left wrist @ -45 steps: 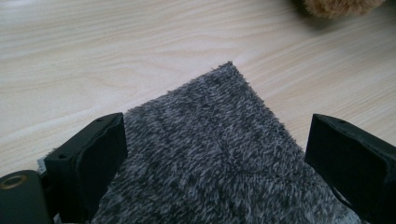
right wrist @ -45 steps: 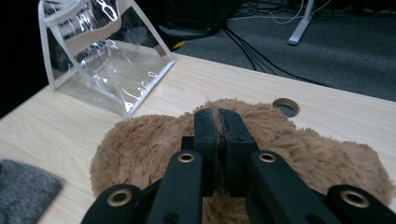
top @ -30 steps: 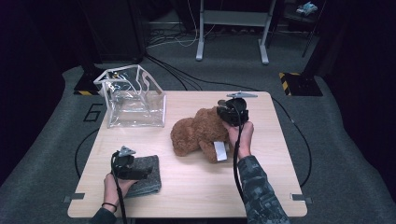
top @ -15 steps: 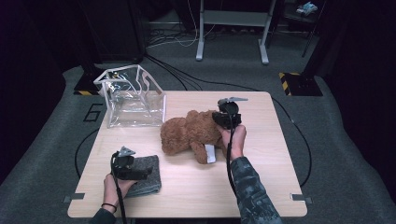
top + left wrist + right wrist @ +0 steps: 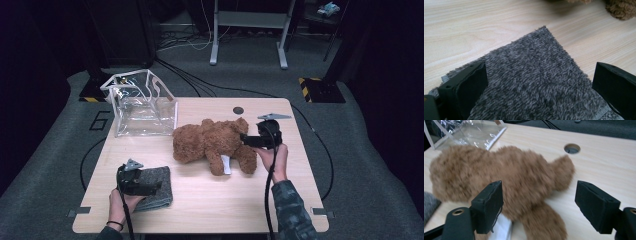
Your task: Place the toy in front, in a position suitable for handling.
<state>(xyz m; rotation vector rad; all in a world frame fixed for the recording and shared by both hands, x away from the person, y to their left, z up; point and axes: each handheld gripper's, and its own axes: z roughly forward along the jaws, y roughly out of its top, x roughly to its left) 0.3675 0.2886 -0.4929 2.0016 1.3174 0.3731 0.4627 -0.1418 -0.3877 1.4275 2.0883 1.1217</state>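
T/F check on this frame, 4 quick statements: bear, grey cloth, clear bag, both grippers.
1. The right gripper is clamped on the teddy bear. False: its jaws have just been opening and stand apart, pads off the fur.
2. The left gripper is open over the grey cloth. True.
3. The bear sits inside the clear bag. False: it lies on the table, beside the bag.
4. The clear bag stands at the table's far left corner. True.
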